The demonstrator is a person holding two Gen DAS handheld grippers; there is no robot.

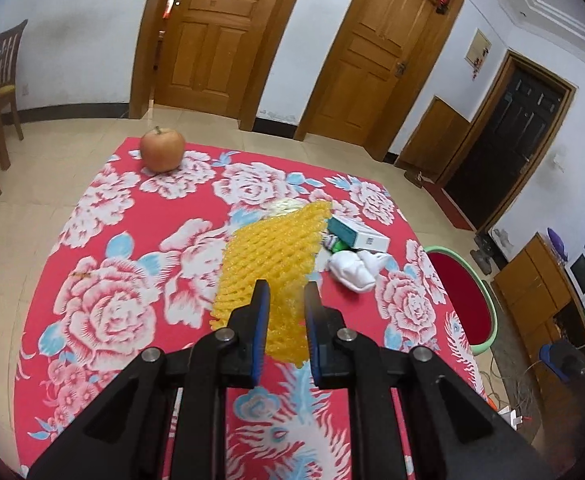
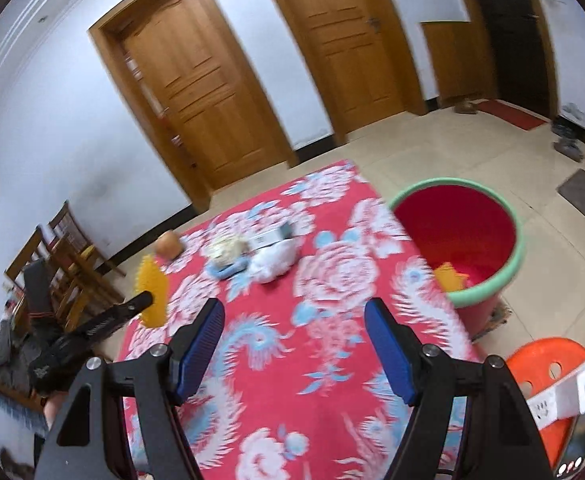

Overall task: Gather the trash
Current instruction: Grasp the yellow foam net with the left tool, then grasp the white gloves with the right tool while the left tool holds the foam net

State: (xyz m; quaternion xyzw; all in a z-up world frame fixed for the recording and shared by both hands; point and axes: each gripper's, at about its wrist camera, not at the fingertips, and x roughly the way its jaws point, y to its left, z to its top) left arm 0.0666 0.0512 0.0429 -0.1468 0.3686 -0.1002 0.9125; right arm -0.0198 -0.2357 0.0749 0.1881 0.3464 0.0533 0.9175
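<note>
My left gripper (image 1: 286, 286) is shut on a yellow foam fruit net (image 1: 268, 256), which hangs above the red flowered tablecloth (image 1: 132, 280). In the right wrist view the left gripper (image 2: 148, 300) and its net (image 2: 154, 292) show at the table's left edge. Further along the table lie a crumpled white wad (image 1: 352, 268), a teal and white box (image 1: 356, 234) and an apple (image 1: 162, 149). My right gripper (image 2: 294, 306) stands open over the cloth with nothing between its fingers. A red bin with a green rim (image 2: 520, 240) stands beside the table and holds another yellow net (image 2: 450, 276).
The bin (image 1: 490, 304) sits at the table's right edge in the left wrist view. A blue item (image 2: 226, 270) lies by the white wad (image 2: 272, 262). An orange stool (image 2: 548, 356) stands near right. Wooden chairs (image 2: 68, 256) stand far left. Doors line the far wall.
</note>
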